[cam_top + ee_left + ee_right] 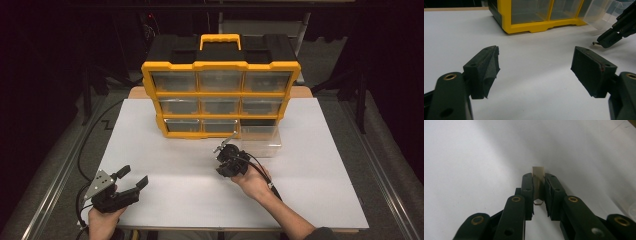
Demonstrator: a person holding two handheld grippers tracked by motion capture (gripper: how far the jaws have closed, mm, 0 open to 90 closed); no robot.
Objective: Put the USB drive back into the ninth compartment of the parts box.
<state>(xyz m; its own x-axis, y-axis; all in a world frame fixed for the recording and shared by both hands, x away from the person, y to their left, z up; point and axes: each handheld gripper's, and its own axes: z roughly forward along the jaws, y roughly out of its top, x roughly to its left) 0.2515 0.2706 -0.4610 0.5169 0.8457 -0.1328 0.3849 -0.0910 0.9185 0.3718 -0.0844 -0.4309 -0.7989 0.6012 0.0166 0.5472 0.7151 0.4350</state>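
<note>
Pinched between the pads of the right gripper [539, 192]: a small flat metal piece [538, 183], pale, thin, squared at the far end and clipped at the near one — seen close in the right gripper view, a mere glint in the high view. Held low over the matte white table [310, 165], just before the clear plastic drawer [260, 141] pulled from the bottom row of a yellow-framed organizer [220, 92]. Right hand [255, 181] angled in toward the cabinet. Left gripper [535, 71] spread wide on nothing, resting near the table's front-left corner — worn, fraying pad edges plain in the left gripper view.
</note>
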